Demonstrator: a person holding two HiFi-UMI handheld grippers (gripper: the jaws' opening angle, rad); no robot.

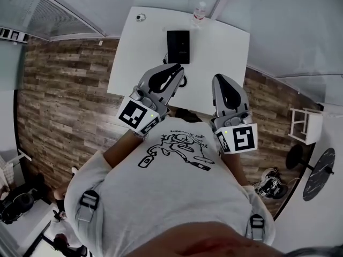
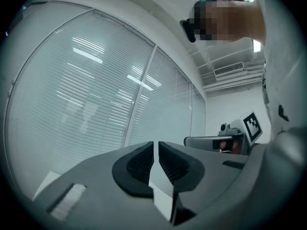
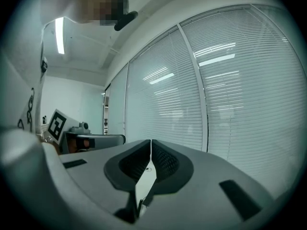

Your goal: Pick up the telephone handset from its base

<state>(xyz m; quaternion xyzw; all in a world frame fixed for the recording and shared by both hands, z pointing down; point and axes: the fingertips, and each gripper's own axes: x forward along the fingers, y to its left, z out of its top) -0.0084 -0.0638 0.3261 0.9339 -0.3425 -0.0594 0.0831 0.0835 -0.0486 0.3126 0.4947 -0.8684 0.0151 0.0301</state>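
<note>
Table (image 1: 140,58) white, black telephone (image 1: 178,46) near far edge, wood-plank floor (image 1: 64,95), window blinds (image 2: 86,95)

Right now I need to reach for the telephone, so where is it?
In the head view the telephone sits on the white table, just beyond the left gripper, with a bottle at the far edge to its right.
</note>
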